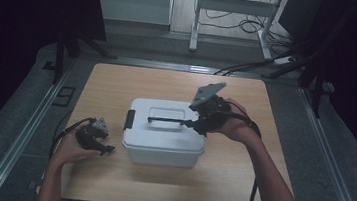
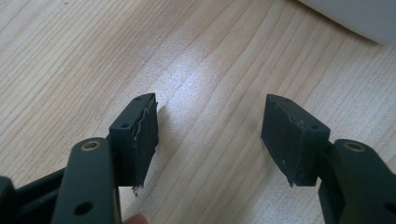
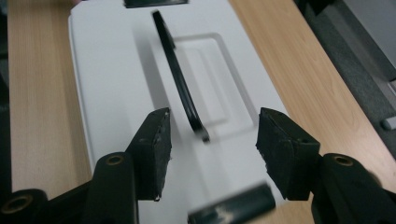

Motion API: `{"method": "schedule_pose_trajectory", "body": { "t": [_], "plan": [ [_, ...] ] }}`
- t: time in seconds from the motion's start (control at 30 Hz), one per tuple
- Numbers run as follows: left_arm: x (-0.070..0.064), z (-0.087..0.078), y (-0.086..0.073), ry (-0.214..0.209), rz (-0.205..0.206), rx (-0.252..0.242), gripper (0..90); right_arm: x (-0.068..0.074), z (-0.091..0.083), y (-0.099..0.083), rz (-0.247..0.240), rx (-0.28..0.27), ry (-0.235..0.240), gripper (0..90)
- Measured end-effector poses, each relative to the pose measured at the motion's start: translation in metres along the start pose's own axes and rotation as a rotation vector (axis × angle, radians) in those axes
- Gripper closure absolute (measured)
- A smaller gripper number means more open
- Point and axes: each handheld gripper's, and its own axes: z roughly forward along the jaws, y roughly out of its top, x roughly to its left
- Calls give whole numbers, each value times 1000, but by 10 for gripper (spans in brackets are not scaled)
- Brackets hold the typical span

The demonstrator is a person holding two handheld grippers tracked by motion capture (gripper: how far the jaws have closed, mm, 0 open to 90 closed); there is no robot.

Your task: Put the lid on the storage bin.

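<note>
A white plastic box (image 1: 162,141) with a lid stands in the middle of the wooden table (image 1: 118,81). Its thin black handle (image 1: 167,121) stands up out of the lid's recess. My right gripper (image 1: 195,125) hovers open over the box's right end. In the right gripper view the handle (image 3: 180,79) runs away from the open right gripper (image 3: 212,135), its near end between the jaws and touching neither. My left gripper (image 1: 105,149) is open, low over the table left of the box. In the left gripper view, bare wood lies between the left gripper's (image 2: 210,126) jaws.
Black latches sit at the box's short ends: one on the left (image 1: 129,119), one blurred close below my right gripper (image 3: 233,207). A corner of the box (image 2: 355,16) is at the upper right of the left gripper view. Cables and a metal stand's legs (image 1: 193,36) lie beyond the table.
</note>
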Motion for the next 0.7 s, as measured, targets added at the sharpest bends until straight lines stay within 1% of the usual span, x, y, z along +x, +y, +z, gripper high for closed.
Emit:
{"method": "schedule_pose_trajectory", "body": {
  "t": [0.03, 0.07, 0.1, 0.13, 0.27, 0.3, 0.33, 0.43, 0.47, 0.5, 0.53, 0.6, 0.7],
  "plan": [
    [0, 0, 0, 0, -1, 0, 364, -2, -4, -8, 20, -16, -11, 445],
    [0, 0, 0, 0, -3, -1, 362, -6, -12, -27, 64, -48, -19, 445],
    [0, 0, 0, 0, -4, -3, 363, -7, -13, -31, 71, -56, -23, 445],
    [0, 0, 0, 1, -6, -4, 363, -9, -16, -41, 91, -68, -32, 444],
    [0, 0, -1, 5, -6, -2, 362, -12, -26, -70, 153, -114, -56, 442],
    [0, 0, -1, 5, -6, -2, 362, -12, -26, -70, 153, -114, -56, 442],
    [-1, 0, 0, 6, -7, -5, 362, -12, -30, -84, 178, -138, -61, 442],
    [-1, 1, 0, 9, -10, -10, 361, -13, -32, -101, 213, -155, -73, 442],
    [-1, 1, 0, 9, -10, -10, 361, -13, -32, -101, 213, -155, -73, 442],
    [-1, 1, 1, 11, -11, -11, 360, -13, -32, -111, 235, -163, -86, 442],
    [-1, 1, 1, 11, -11, -11, 359, -13, -32, -111, 235, -163, -86, 442],
    [-1, 2, 1, 13, -11, -10, 355, -15, -31, -120, 255, -173, -98, 440],
    [-1, 2, 1, 17, -15, -15, 350, -16, -32, -123, 264, -185, -99, 436]
  ]
}}
